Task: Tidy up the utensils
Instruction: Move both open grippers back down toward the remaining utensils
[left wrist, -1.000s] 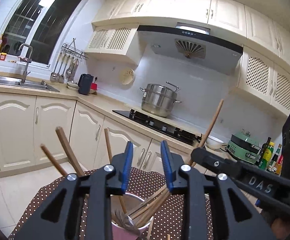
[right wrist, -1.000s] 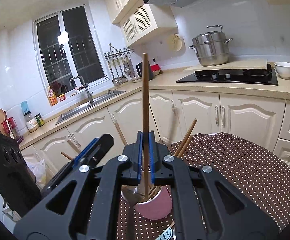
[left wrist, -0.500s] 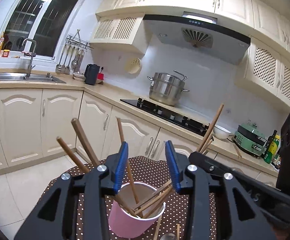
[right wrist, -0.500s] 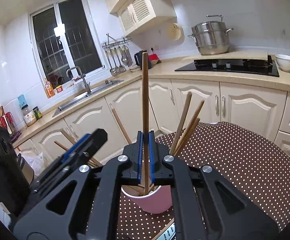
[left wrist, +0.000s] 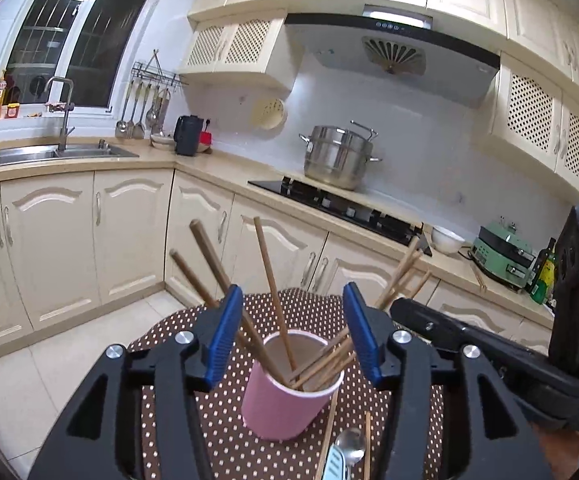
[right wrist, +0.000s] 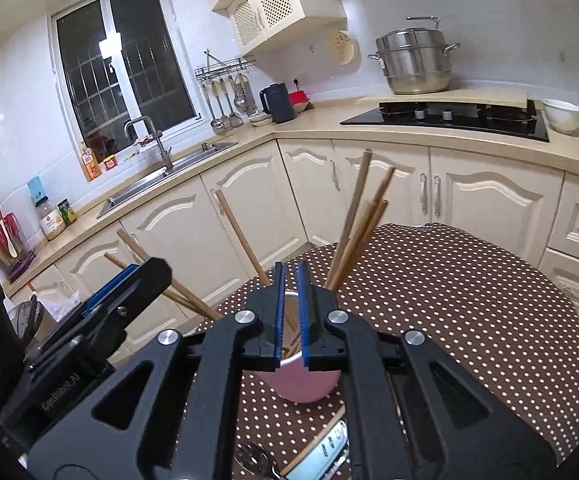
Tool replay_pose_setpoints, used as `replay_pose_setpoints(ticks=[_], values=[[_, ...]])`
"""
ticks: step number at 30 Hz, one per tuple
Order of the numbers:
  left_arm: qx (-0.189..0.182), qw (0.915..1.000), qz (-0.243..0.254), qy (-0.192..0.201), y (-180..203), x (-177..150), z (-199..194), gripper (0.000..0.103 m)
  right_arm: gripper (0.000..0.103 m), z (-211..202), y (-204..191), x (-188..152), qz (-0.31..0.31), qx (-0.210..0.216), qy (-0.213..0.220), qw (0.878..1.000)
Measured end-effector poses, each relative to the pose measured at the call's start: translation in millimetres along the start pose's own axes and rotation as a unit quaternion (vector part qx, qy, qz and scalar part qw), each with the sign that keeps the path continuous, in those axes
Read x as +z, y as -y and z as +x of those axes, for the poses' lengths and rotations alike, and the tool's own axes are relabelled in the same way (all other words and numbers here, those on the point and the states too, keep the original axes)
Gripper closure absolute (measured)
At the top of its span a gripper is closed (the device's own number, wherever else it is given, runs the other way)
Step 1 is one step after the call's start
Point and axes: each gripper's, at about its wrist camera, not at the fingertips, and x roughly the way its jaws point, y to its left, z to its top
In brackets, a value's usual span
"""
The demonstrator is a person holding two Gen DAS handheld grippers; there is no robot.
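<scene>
While left gripper (left wrist: 291, 336) jaws are opening, nothing gripped, chopsticks (left wrist: 273, 292) are fanned upward from cup (left wrist: 285, 404); right gripper (right wrist: 290, 312) is nearly closed, empty.

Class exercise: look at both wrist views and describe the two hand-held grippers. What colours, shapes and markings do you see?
Both the left gripper and the right gripper are matte black frames with triangular cut-outs and silver round screws. Their jaws are lined with ribbed blue pads. White lettering runs along the left gripper's side in the right wrist view. A green light glows on the right gripper's boxy black body in the left wrist view.
</scene>
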Motion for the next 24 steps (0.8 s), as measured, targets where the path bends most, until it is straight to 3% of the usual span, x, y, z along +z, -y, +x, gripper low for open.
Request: replay_pose_setpoints(ticks=[4, 11, 13, 17, 19, 21, 24], values=[[-0.001, 0.9997, 0.004, -0.026, 2, -9, -6, 0.052, 0.096, -9, 4, -8, -0.001, -0.008, -0.009, 1.0], [0.001, 0.993, -0.003, -0.118, 5, -39, -3, 0.052, 0.096, -17, 17, -33, 0.001, -0.02, -0.041, 0.999], [0.0, 0.9878, -0.008, -0.156, 4, -49, 2, 0.052, 0.096, -18, 21, -43, 0.003, -0.024, -0.054, 0.998], [-0.01, 0.968, -0.027, -0.249, 1, -75, 19, 0.052, 0.096, -17, 31, -65, 0.014, -0.032, -0.085, 0.996], [-0.011, 0.9599, -0.033, -0.278, 0, -86, 24, 0.052, 0.095, -18, 37, -76, 0.02, -0.036, -0.099, 0.994], [-0.009, 0.951, -0.041, -0.306, 0, -97, 30, 0.052, 0.092, -19, 41, -84, 0.026, -0.038, -0.109, 0.993], [-0.009, 0.9419, -0.057, -0.331, 1, -107, 36, 0.052, 0.077, -20, 43, -96, 0.03, -0.041, -0.122, 0.991]])
